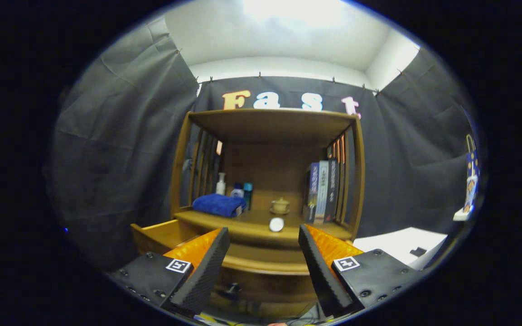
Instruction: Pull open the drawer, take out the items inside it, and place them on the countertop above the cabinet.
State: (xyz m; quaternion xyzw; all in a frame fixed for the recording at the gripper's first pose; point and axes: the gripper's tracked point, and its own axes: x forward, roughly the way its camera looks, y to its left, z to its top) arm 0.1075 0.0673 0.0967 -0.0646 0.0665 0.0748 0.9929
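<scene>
Drawer (pixel 161 233) (pulled open) beyond spread, empty gripper (pixel 264 240).

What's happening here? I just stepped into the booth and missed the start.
A person is holding a handheld gripper in front of a wooden cabinet. Its fingers are spread apart with nothing between them. The drawer is pulled out at the cabinet's left. On the countertop lie a folded blue towel, a small white round item, a little teapot, bottles and books.
</scene>
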